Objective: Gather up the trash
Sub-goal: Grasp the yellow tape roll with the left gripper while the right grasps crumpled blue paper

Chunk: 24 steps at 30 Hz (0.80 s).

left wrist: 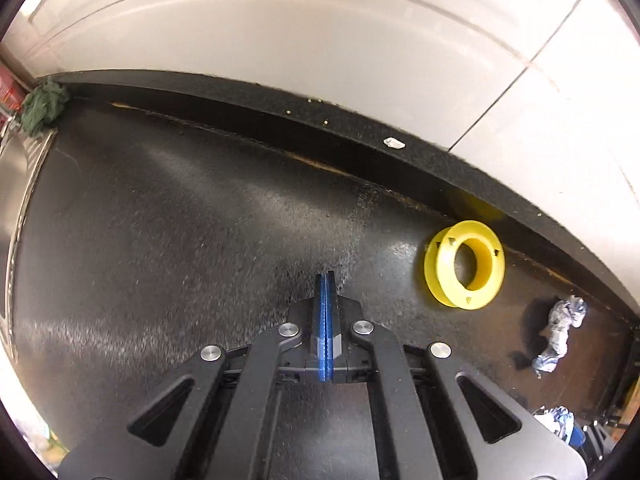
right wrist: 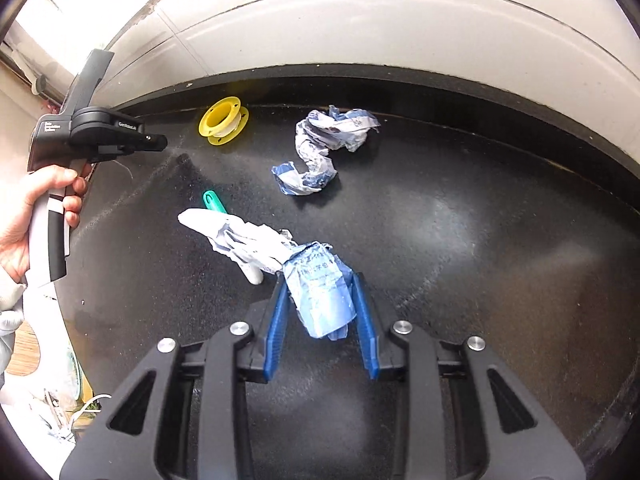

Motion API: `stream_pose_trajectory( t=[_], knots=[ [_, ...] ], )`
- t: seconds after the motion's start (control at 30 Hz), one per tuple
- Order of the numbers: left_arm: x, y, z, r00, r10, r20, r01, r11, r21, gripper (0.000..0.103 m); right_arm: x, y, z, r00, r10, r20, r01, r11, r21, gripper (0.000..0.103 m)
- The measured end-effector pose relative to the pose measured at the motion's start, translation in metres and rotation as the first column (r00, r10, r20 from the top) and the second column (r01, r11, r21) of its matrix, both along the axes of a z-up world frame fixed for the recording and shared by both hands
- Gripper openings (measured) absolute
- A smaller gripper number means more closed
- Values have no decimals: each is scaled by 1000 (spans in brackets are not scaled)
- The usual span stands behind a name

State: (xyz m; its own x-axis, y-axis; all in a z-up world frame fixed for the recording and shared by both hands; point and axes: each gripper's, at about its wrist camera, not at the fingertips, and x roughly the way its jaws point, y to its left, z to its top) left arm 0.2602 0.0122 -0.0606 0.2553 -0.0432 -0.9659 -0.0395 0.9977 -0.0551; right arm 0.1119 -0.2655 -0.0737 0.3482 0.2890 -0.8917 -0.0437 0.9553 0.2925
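Observation:
My right gripper (right wrist: 322, 280) is shut on a crumpled blue-and-white wrapper (right wrist: 320, 296); both blue pads touch its sides. The wrapper's white end (right wrist: 240, 236) trails left across the black counter (right wrist: 440, 240) and lies over a green-handled tool (right wrist: 212, 202). A second crumpled blue-and-white wrapper (right wrist: 324, 148) lies farther back, near the counter's rear ledge; the left wrist view has this wrapper (left wrist: 560, 332) at the right. My left gripper (left wrist: 325, 276) is shut with nothing between its pads, above bare counter. In the right wrist view a hand holds the left gripper (right wrist: 156, 142) at the far left.
A yellow plastic spool (left wrist: 464, 268) lies on its side by the rear ledge, and the spool (right wrist: 224, 120) sits left of the far wrapper. A green cloth (left wrist: 40, 108) is bunched in the back left corner beside a metal sink edge (left wrist: 16, 200). A small white scrap (left wrist: 394, 143) rests on the ledge below the white wall.

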Motion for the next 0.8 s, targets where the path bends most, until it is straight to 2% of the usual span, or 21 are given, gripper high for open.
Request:
stream_pose_trajectory(
  t=[0.03,0.17,0.33,0.53,0.7,0.73,0.8],
  knots=[
    [-2,-1,4,1000,10,12,-10,1000,-5,0,-4,-2,0,1000,-9,1,9,1000,-3,32],
    [-8,-14,13,999,-14,29,13,1000,28,0,-23,-18,-2,998,-58,-4,58,998,-25,32],
    [1,-23,9,1000,22,-2,-22,1000,-3,0,-48,-70,-12,984,-177,-18,176,983,-51,32],
    [11,-53,8,1000,-7,-6,7,1000,-16,0,-86,-139,-20,936,-351,-28,348,934,-84,32],
    [12,-81,0,999,-33,8,33,999,-38,0,-113,-179,-24,880,-474,-22,472,879,-70,32],
    [13,-86,0,999,-34,21,34,999,-26,3,-117,-184,-26,872,-489,-27,486,872,-61,32],
    [18,-92,0,999,-28,45,27,999,18,16,-119,-185,-30,865,-501,-33,499,865,-52,32]
  ],
)
